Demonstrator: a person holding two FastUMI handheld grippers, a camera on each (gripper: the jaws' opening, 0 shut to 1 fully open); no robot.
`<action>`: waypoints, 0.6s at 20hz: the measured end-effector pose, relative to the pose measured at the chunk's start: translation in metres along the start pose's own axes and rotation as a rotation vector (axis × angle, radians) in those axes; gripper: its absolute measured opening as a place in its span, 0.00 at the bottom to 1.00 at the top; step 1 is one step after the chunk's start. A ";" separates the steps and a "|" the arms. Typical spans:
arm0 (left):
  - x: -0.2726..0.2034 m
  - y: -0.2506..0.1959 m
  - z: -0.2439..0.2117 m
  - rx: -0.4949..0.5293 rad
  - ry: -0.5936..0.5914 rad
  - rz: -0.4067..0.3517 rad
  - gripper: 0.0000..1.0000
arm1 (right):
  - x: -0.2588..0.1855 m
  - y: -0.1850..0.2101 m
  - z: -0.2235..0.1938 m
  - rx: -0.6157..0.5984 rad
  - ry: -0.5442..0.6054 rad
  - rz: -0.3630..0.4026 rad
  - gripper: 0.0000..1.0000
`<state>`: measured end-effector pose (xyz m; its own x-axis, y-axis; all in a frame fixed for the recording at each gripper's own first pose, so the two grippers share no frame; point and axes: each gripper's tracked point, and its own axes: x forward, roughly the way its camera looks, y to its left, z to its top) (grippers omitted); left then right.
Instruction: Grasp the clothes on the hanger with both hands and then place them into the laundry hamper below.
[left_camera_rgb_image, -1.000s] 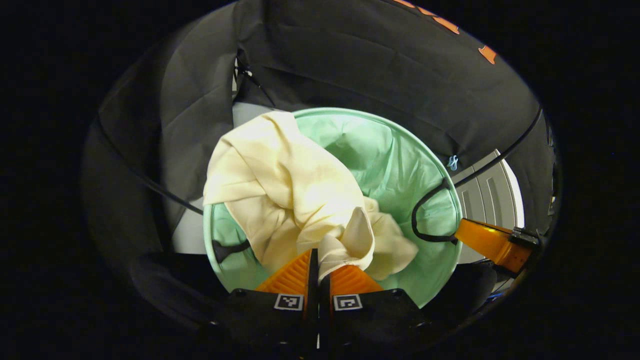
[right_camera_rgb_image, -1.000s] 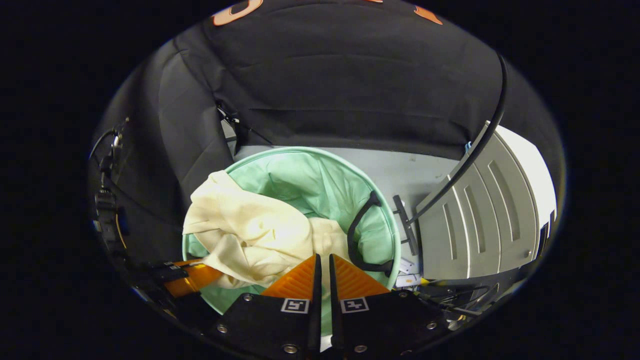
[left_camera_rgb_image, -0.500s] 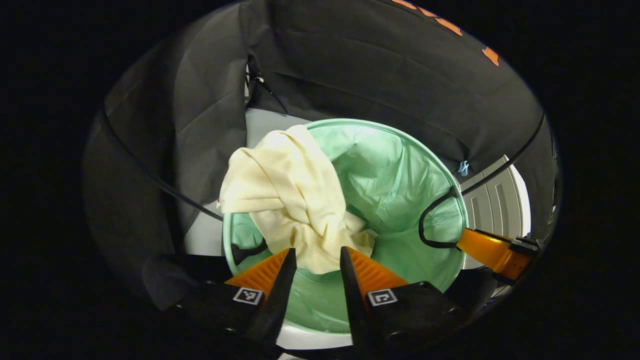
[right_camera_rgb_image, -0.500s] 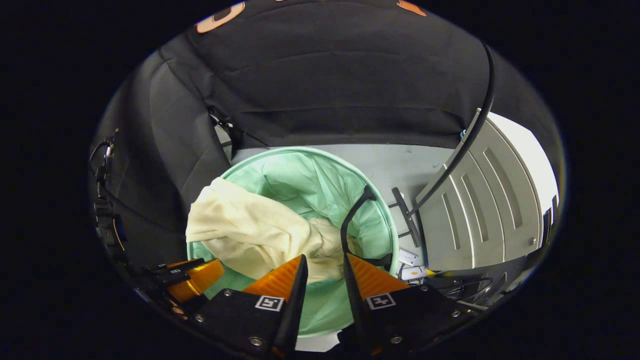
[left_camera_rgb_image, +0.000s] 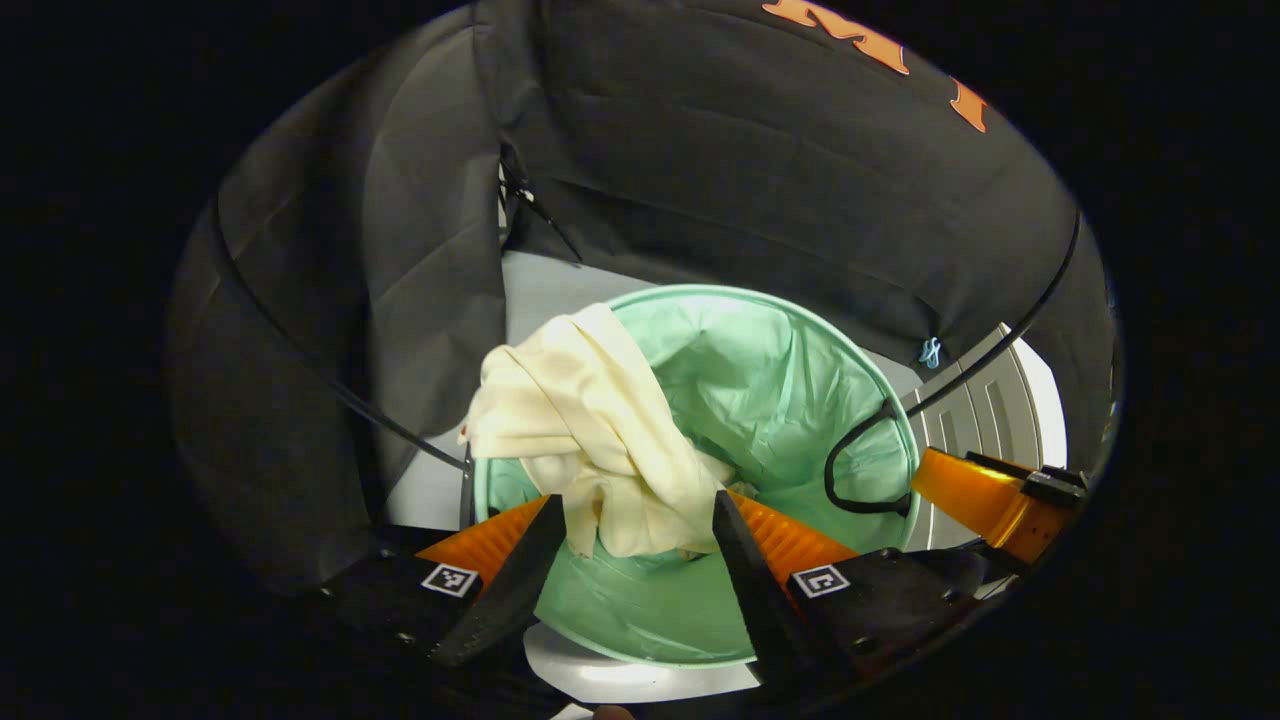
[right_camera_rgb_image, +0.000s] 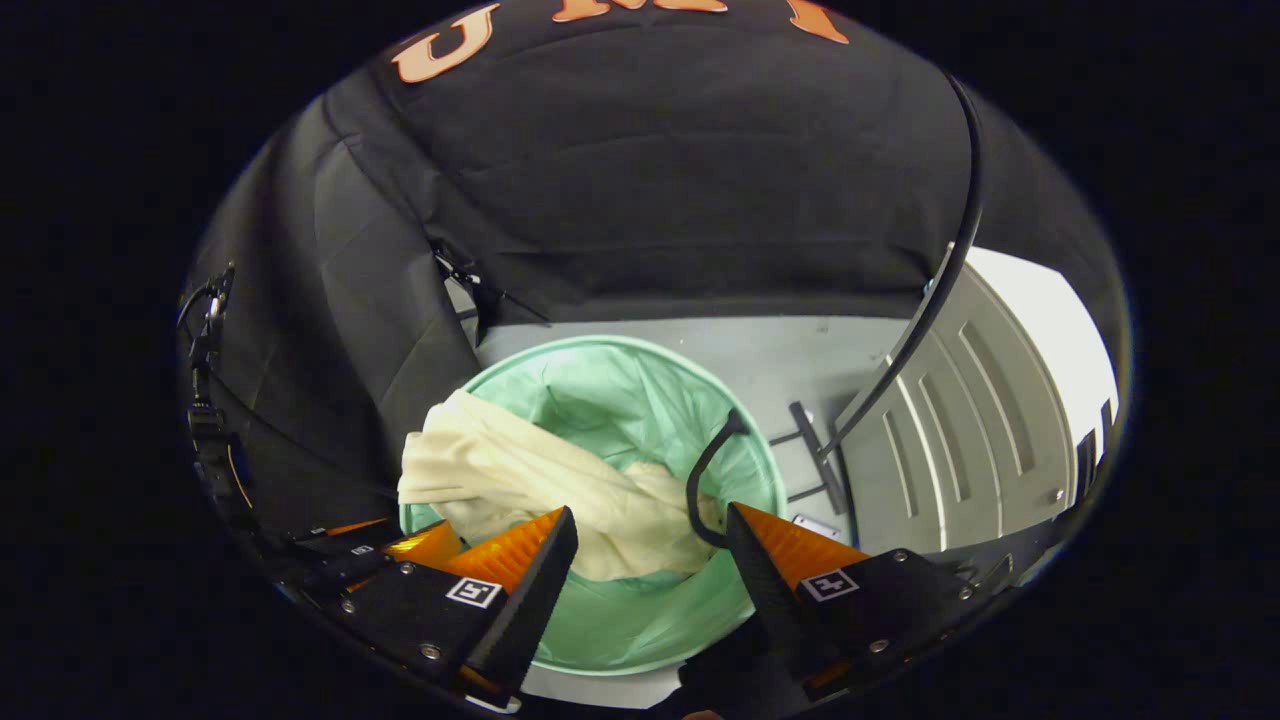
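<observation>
A cream garment (left_camera_rgb_image: 590, 420) lies in the mint-green laundry hamper (left_camera_rgb_image: 790, 360), draped over its left rim and sagging into the bowl. In the left gripper view my left gripper (left_camera_rgb_image: 640, 505) stands open above the hamper's near side, nothing between its orange fingers. The right gripper's orange finger (left_camera_rgb_image: 985, 490) shows at the far right there. In the right gripper view the garment (right_camera_rgb_image: 520, 480) hangs over the hamper's (right_camera_rgb_image: 620, 390) left rim. My right gripper (right_camera_rgb_image: 650, 520) is open above it and holds nothing. The left gripper (right_camera_rgb_image: 400, 545) shows at lower left.
The hamper has a black loop handle (right_camera_rgb_image: 705, 480) on its right side. A grey ribbed cabinet (right_camera_rgb_image: 990, 420) stands to the right, with a black cable (right_camera_rgb_image: 950, 250) running up past it. Grey floor (right_camera_rgb_image: 790, 350) lies behind the hamper, black cloth walls beyond.
Both grippers opened and let the cream garment go; it dropped and settled into the hamper. Both grippers have since drawn back and up, jaws spreading wider.
</observation>
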<state>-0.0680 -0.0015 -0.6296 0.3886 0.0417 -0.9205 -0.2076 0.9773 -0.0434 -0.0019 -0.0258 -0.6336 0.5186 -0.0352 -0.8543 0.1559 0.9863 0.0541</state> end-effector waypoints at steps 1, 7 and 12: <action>-0.003 0.001 0.004 0.007 -0.021 0.004 0.98 | -0.006 0.003 0.009 0.006 -0.024 0.012 0.94; -0.055 -0.003 0.057 0.045 -0.171 0.020 0.98 | -0.045 0.001 0.042 0.013 -0.126 0.038 0.95; -0.106 -0.006 0.111 0.057 -0.311 0.022 0.98 | -0.076 0.011 0.068 0.013 -0.208 0.075 0.94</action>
<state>-0.0081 0.0111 -0.4884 0.6423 0.1159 -0.7577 -0.1719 0.9851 0.0051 0.0179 -0.0231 -0.5327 0.6912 0.0046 -0.7226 0.1206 0.9852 0.1217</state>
